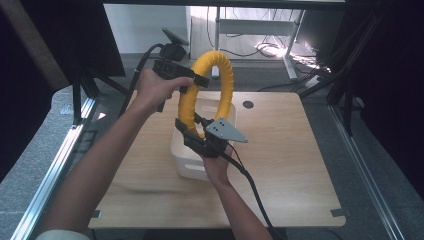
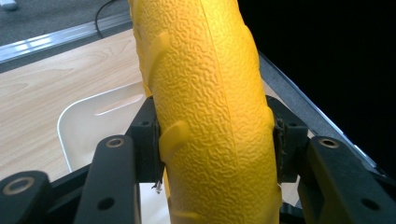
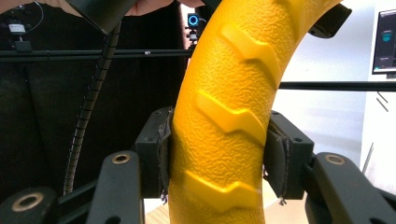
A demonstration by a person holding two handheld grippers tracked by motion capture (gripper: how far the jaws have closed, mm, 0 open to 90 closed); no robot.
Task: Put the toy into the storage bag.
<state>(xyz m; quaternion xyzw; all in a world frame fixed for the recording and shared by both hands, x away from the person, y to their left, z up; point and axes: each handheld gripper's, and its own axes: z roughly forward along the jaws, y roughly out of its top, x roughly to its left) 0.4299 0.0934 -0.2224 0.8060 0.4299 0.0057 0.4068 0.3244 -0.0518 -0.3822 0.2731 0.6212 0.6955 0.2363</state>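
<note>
Both claws, left point(image 1: 192, 80) and right point(image 1: 192, 134), clamp the yellow ring point(image 1: 220, 75).

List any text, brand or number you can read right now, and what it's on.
No readable text in any view.
Yellow ring, held by both grippers: raised tread ridges and a pebbled texture, no lettering.
White bin: blank.
Monitor at the far right of the right gripper view: lit lines, too small and blurred to read.

yellow ring point(image 1: 207, 85): lower arc hidden in white bin point(image 1: 187, 167) | ends cropped (both gripper views)
</note>
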